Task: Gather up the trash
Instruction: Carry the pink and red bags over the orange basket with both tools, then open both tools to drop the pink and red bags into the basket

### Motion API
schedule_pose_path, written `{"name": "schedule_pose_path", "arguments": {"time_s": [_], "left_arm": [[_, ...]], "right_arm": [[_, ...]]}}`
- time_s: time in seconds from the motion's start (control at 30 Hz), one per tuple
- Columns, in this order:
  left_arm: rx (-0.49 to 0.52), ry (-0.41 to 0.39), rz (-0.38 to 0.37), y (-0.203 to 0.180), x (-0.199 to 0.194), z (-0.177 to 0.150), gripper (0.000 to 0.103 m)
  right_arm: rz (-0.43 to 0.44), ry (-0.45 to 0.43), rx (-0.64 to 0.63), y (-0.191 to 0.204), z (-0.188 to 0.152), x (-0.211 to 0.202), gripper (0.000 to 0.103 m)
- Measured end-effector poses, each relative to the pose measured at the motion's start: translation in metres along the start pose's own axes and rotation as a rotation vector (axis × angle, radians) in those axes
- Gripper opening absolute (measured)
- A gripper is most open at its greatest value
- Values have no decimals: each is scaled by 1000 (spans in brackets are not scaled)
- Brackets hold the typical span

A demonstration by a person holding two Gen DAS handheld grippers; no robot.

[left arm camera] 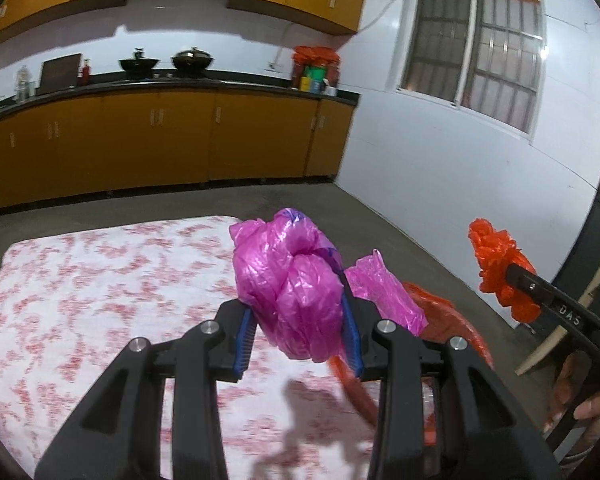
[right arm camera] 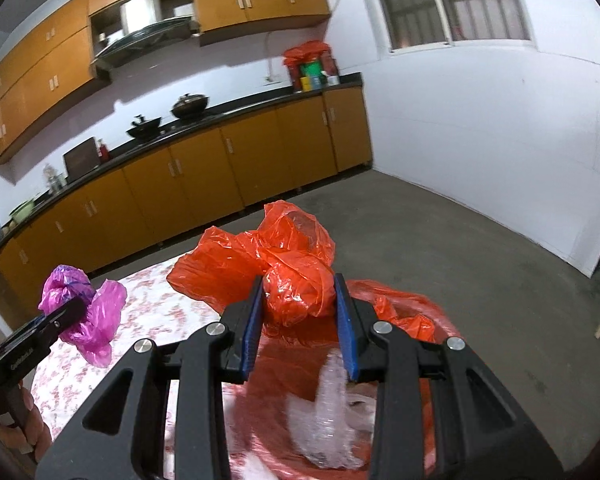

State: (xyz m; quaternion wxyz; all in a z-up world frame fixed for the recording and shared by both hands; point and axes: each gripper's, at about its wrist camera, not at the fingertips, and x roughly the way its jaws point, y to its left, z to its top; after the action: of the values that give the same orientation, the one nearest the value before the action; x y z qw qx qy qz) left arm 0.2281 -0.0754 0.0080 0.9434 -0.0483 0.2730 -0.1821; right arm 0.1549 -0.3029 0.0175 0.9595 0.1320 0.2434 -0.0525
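Note:
My left gripper (left arm camera: 300, 328) is shut on a crumpled pink plastic bag (left arm camera: 292, 280), held up above a table with a red-and-white flowered cloth (left arm camera: 100, 280). My right gripper (right arm camera: 298, 320) is shut on a crumpled orange-red plastic bag (right arm camera: 284, 268). Below it lies a larger open red bag (right arm camera: 404, 312) with clear crinkled plastic (right arm camera: 332, 428) inside. In the left wrist view the right gripper (left arm camera: 512, 276) shows at the right with its orange bag (left arm camera: 496, 260). The right wrist view has the left gripper (right arm camera: 70, 312) with the pink bag (right arm camera: 88, 316) at the left.
Orange kitchen cabinets (left arm camera: 160, 140) with a dark counter run along the far wall, bearing two black woks (left arm camera: 192, 59) and bottles. A white wall with a barred window (left arm camera: 472, 48) stands to the right. Grey concrete floor (right arm camera: 480, 248) lies beyond the table. A hand (left arm camera: 580, 400) holds the right gripper.

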Motion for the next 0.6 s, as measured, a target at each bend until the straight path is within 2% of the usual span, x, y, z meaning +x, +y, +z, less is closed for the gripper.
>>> {"name": "schedule_pose_path", "arguments": {"time_s": [0.3, 0.6], "left_arm": [[30, 67, -113, -48, 33, -11, 37], [74, 131, -183, -79, 61, -26, 37]], "right_arm": [[-50, 7, 39, -29, -9, -5, 34], [-72, 18, 91, -47, -13, -5, 34]]}}
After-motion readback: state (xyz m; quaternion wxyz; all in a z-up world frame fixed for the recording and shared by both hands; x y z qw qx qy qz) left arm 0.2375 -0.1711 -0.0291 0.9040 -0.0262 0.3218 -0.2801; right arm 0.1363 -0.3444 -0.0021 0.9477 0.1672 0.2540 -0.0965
